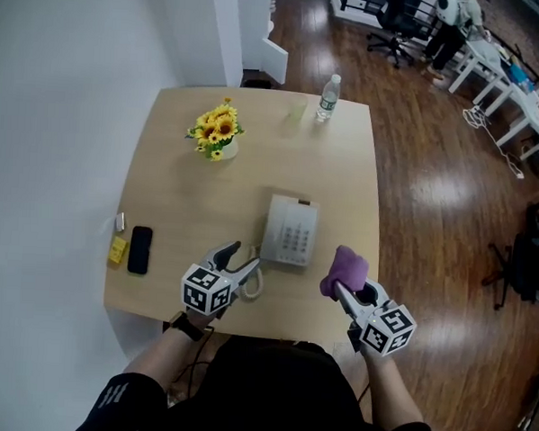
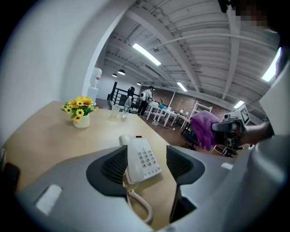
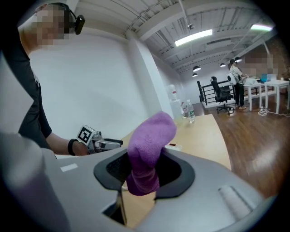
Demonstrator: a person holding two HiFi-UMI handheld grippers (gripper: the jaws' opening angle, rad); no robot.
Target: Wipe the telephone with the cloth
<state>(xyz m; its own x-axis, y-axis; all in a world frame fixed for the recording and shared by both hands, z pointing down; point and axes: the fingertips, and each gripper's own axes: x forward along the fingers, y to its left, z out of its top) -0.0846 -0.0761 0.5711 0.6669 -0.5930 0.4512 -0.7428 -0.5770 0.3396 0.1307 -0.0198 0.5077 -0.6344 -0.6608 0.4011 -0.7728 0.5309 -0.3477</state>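
A white telephone (image 1: 289, 230) lies near the front of the wooden table (image 1: 180, 196), its coiled cord (image 1: 252, 285) trailing toward me. My left gripper (image 1: 240, 257) stands open just left of the phone's near end; in the left gripper view the telephone (image 2: 141, 158) shows between the jaws, a little ahead of them. My right gripper (image 1: 342, 290) is shut on a purple cloth (image 1: 345, 269), held above the table's front right edge, to the right of the phone. The cloth (image 3: 147, 152) stands bunched up between the jaws.
A pot of yellow flowers (image 1: 218, 133) stands at the back left, a water bottle (image 1: 327, 97) at the back edge. A black mobile phone (image 1: 140, 249) and a small yellow item (image 1: 117, 250) lie at the left. Wooden floor lies to the right of the table.
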